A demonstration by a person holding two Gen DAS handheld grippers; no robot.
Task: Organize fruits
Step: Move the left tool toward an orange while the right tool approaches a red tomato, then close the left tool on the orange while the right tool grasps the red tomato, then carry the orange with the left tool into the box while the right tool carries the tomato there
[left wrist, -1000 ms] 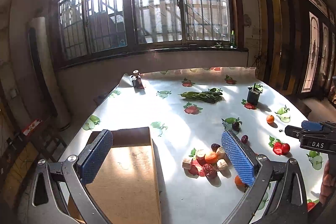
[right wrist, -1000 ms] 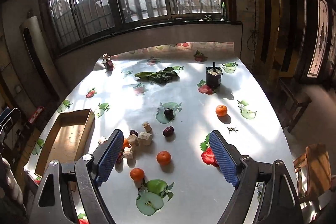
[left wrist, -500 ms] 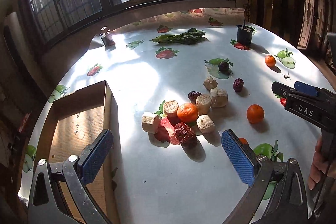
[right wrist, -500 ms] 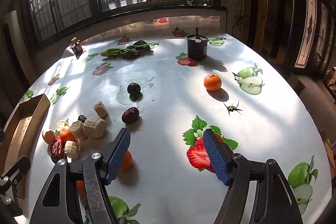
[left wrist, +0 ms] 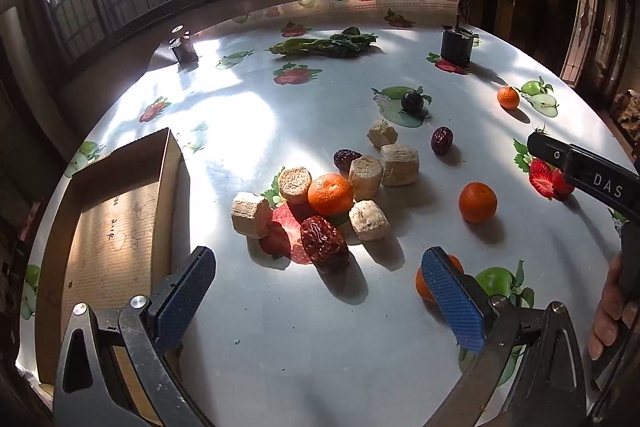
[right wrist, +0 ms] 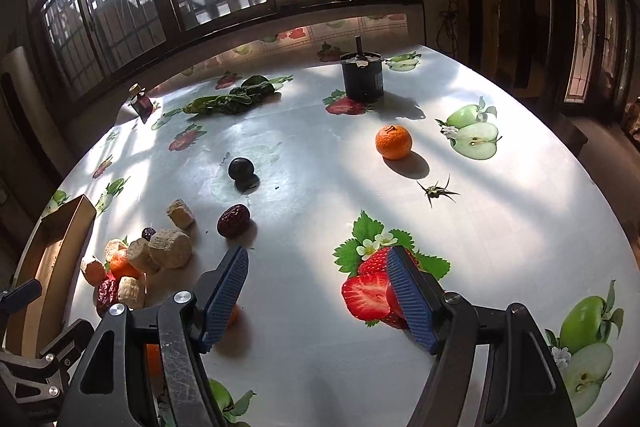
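My left gripper (left wrist: 316,291) is open and empty, low over the table just short of a heap: a red date (left wrist: 324,243), a mandarin (left wrist: 330,193) and several beige chunks (left wrist: 369,220). A second mandarin (left wrist: 477,202) lies right of the heap, a third (left wrist: 422,283) sits half hidden behind my right finger. An open cardboard box (left wrist: 116,223) lies to the left. My right gripper (right wrist: 318,291) is open and empty above bare cloth. A date (right wrist: 233,220), a dark plum (right wrist: 241,168) and a far mandarin (right wrist: 393,142) lie ahead of it.
The round table has a white cloth printed with strawberries and apples. Leafy greens (left wrist: 328,45), a small dark bottle (left wrist: 182,47) and a black cup (right wrist: 362,77) stand at the far side. A fruit stem (right wrist: 436,191) lies at the right. The right gripper shows in the left view (left wrist: 588,175).
Both grippers have dropped lower and moved forward over the table; the fruit heap is now close in front of the left gripper. Nothing on the table has moved.
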